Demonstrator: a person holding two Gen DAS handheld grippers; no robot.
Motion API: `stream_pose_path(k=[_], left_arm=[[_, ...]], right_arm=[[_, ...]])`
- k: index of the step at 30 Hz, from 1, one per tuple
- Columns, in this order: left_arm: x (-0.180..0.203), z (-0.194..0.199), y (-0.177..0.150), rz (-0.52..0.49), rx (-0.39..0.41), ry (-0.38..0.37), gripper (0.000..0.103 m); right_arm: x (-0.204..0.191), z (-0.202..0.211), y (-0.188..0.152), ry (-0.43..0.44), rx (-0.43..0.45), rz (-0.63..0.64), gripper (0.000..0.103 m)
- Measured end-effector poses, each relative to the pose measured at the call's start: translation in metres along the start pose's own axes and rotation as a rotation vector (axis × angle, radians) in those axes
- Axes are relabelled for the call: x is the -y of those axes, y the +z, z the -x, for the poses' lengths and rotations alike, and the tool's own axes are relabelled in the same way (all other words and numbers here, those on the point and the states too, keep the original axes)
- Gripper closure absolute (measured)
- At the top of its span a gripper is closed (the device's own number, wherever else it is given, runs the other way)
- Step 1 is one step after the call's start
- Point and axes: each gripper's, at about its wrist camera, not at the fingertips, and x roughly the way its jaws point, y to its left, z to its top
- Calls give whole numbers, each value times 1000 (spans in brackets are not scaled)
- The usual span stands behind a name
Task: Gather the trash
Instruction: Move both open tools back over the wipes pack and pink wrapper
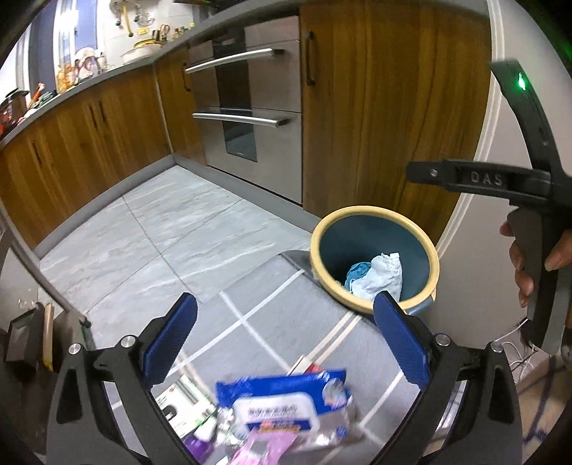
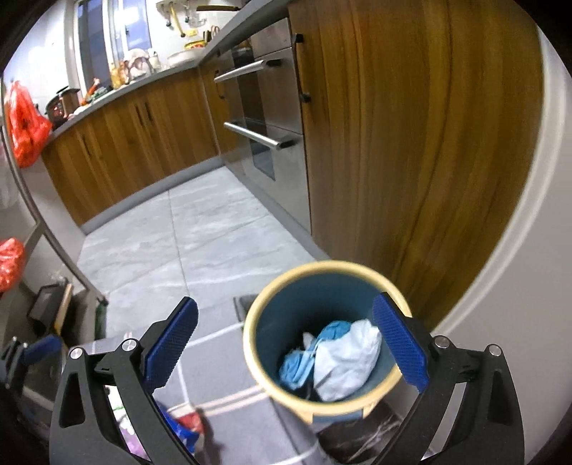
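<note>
Wooden cabinets [image 2: 143, 143], steel oven [image 1: 250, 118], grey marble floor tiles [image 1: 150, 229], window [image 2: 125, 32].

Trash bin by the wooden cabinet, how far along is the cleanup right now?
Done: the bin already holds crumpled white paper and a blue wad. In hand: nothing; the left gripper and right gripper are both open and empty. Left: the blue wipes pack and pink wrappers lie on the grey mat.

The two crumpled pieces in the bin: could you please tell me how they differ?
The white piece is larger and pale; the blue piece is smaller, bright blue, and lies to its left. The white piece partly covers the blue piece. Both are crumpled and lie in the bin.
</note>
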Motion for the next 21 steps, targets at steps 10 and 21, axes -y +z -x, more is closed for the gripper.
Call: stream_pose_path(k=[10,21], left_arm=[[-45,46,-53,60,-13,61,6],[-74,28,-97,128,-91,69,6]], right_arm=[[-34,31,-34,41,-23,33,5],[-75,4,-68,50,-178,62,5]])
